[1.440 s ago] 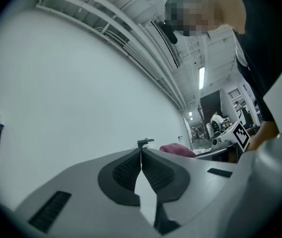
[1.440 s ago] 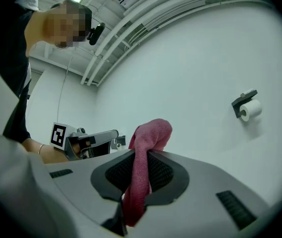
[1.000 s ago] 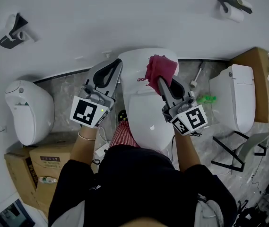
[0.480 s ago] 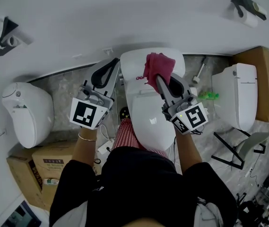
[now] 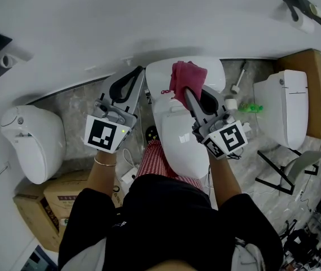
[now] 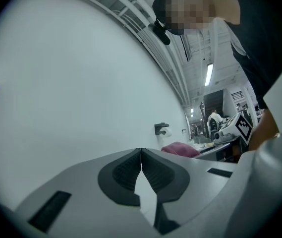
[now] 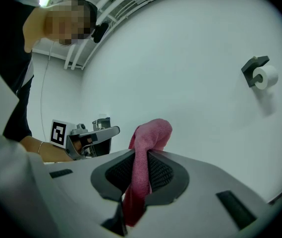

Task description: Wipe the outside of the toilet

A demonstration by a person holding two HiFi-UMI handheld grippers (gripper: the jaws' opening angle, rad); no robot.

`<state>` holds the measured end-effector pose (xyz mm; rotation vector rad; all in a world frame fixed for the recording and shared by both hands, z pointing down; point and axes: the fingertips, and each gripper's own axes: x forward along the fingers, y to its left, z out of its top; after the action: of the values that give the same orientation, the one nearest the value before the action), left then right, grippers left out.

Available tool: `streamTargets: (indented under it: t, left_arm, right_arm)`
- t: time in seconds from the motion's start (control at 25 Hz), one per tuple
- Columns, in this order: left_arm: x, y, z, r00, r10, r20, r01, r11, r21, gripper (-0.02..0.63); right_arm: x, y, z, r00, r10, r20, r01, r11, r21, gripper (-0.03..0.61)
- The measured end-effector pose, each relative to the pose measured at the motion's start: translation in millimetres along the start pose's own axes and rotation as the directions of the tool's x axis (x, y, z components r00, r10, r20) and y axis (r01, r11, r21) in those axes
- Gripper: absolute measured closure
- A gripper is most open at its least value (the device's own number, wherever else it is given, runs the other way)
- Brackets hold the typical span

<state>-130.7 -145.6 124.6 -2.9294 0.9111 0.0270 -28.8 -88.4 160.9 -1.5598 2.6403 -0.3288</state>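
Toilet (image 5: 184, 145) at centre frame, between the two tongs. Right gripper (image 5: 189, 95) clenched on pink cloth (image 5: 187, 75), which lies on the tank (image 5: 215, 72) top, upper centre. Left gripper (image 5: 129, 82) has its jaws together, empty, just left of tank. Cloth now slightly further left on tank than a second ago; left gripper much as before.
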Motion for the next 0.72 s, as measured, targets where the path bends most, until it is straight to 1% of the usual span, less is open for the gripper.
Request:
streamTargets:
  t: [0.24,0.4,0.56,0.72]
  left_arm:
    - [9,10,0,0.999,-0.032,0.018,0.032,0.999,-0.010,0.603]
    - [9,15,1,0.999,-0.037,0.028,0.037,0.999,-0.009,0.603]
    - [1,18,-9,0.999,-0.051,-0.004,0.051,0.999,-0.017,0.603]
    - [-1,22,-8,0.999,-0.044,0.025,0.045,0.999,-0.027,0.603]
  right_arm:
    - [9,1,-3,1.000,-0.028,-0.007,0.028,1.000,0.002,0.515]
    - [12,5,-2,0.999,-0.036,-0.005,0.036,0.999,-0.010,0.515]
    - [17,10,-8,0.999,-0.039,-0.020,0.039,0.999,-0.005,0.515]
    - [21,14,-14,0.999,-0.038,-0.031,0.038,0.999,0.001,0.515]
